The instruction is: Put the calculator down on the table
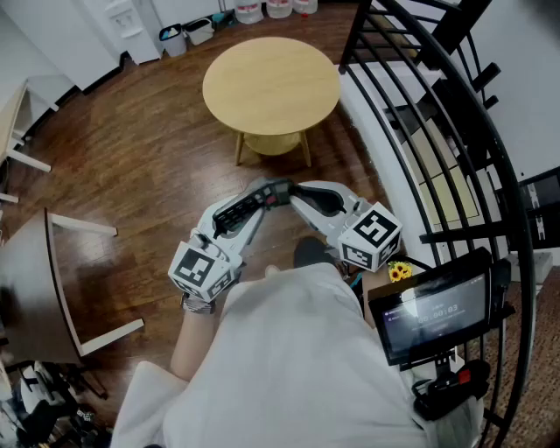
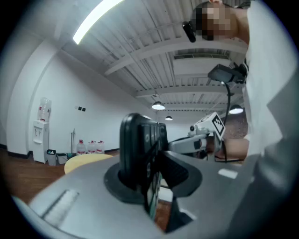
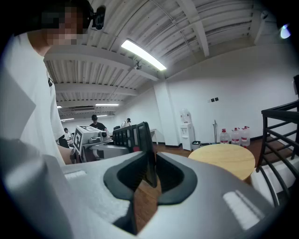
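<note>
A black calculator (image 1: 243,208) hangs in the air in front of the person's body, held between both grippers over the wooden floor. My left gripper (image 1: 259,203) is shut on it; in the left gripper view the calculator (image 2: 139,154) stands on edge between the jaws of the left gripper (image 2: 152,189). My right gripper (image 1: 293,196) comes in from the right and meets the calculator's other end. In the right gripper view the calculator's (image 3: 132,135) thin edge sits in the closed gap of the right gripper (image 3: 149,170). The round wooden table (image 1: 271,83) stands ahead, apart from both grippers.
A black stair railing (image 1: 437,114) runs down the right side. A dark screen on a stand (image 1: 433,308) is at the person's right. A brown chair (image 1: 35,280) stands at the left. Water bottles (image 1: 262,9) and bins (image 1: 185,35) line the far wall.
</note>
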`<act>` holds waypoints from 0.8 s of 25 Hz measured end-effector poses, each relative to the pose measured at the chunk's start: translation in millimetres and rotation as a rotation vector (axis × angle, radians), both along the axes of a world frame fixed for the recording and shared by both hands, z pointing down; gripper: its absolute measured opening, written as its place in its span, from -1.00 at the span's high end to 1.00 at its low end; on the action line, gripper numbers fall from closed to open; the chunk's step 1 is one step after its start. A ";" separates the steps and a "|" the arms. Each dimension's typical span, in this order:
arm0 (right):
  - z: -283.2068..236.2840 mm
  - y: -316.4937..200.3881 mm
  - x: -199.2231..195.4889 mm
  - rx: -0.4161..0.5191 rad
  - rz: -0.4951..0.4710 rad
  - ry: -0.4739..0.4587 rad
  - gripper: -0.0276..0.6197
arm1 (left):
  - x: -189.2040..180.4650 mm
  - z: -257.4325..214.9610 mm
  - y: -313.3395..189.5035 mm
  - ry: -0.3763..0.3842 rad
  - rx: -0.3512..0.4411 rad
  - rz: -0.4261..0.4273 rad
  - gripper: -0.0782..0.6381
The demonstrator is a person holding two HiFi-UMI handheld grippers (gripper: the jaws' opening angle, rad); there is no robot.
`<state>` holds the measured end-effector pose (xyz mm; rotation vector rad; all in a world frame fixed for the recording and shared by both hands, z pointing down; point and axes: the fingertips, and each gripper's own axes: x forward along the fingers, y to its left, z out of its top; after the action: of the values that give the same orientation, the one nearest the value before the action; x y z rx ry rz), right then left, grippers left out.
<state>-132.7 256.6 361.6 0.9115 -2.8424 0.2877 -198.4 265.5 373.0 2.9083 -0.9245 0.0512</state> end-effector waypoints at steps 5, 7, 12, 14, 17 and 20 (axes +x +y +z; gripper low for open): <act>0.8 -0.2 -3.2 -0.021 -0.004 -0.005 0.73 | -3.0 -1.5 0.7 -0.003 -0.003 -0.015 0.48; 2.6 -2.3 -4.5 -0.021 -0.007 0.000 0.73 | -4.5 -0.1 -1.2 0.003 -0.004 -0.022 0.48; 10.3 -13.7 -7.9 -0.038 -0.009 -0.014 0.73 | -7.7 6.4 -11.4 0.003 -0.019 -0.021 0.48; 11.7 -24.4 -4.8 -0.040 -0.007 -0.027 0.73 | -4.7 8.1 -21.0 -0.003 -0.025 -0.020 0.48; 10.0 -44.6 4.4 -0.034 -0.010 -0.041 0.73 | 4.0 6.7 -40.8 0.000 -0.025 -0.025 0.48; 6.0 -72.6 18.9 -0.028 -0.004 -0.045 0.73 | 18.8 2.8 -68.7 -0.008 -0.024 -0.022 0.48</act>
<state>-113.8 184.0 367.6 0.9043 -2.8730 0.3512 -179.5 196.8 375.8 2.8778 -0.9496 0.0716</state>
